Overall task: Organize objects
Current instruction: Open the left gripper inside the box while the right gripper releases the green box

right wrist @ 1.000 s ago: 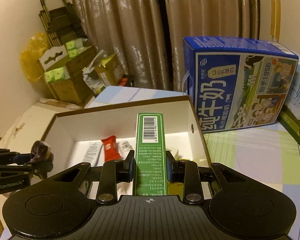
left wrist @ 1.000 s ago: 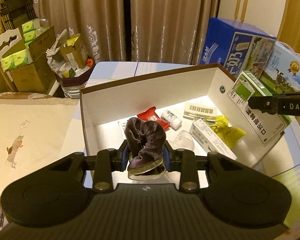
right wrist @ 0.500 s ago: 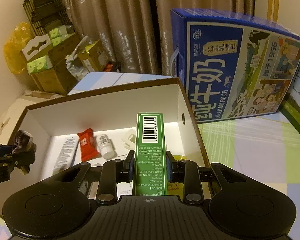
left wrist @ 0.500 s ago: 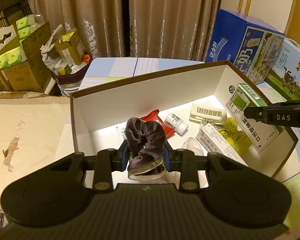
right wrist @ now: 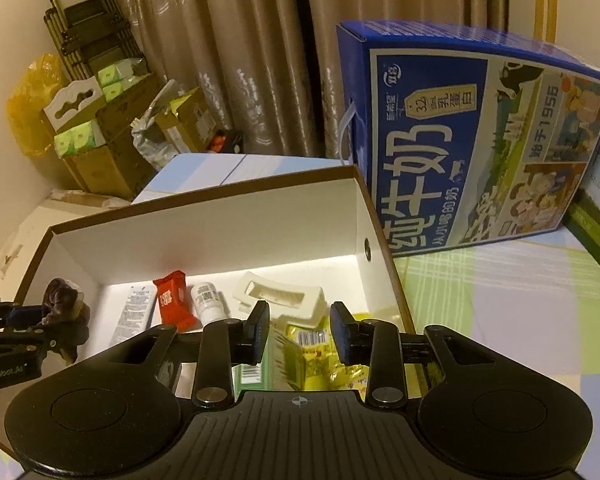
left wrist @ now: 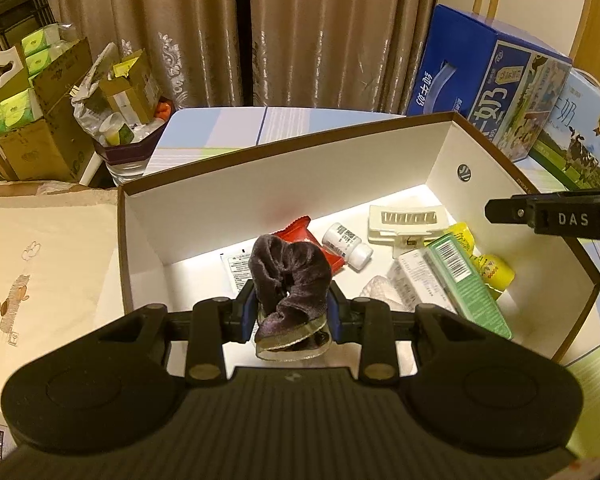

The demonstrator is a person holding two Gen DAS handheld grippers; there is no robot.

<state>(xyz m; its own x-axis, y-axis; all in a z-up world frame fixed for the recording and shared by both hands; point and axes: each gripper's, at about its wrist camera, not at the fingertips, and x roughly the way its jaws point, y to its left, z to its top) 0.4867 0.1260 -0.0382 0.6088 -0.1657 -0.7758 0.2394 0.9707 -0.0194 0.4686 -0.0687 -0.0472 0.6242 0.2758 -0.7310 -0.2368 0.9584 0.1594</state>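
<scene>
Green carton [left wrist: 466, 284], clamped in the right gripper [right wrist: 299, 331] half a second ago, now lies flat inside the white box [left wrist: 300, 184] on the desk, against the yellow packet [left wrist: 488, 268]. That gripper's jaws stand wide and empty above it. The left gripper [left wrist: 293, 314] still pinches the dark velvet scrunchie [left wrist: 290, 276] over the box.
</scene>
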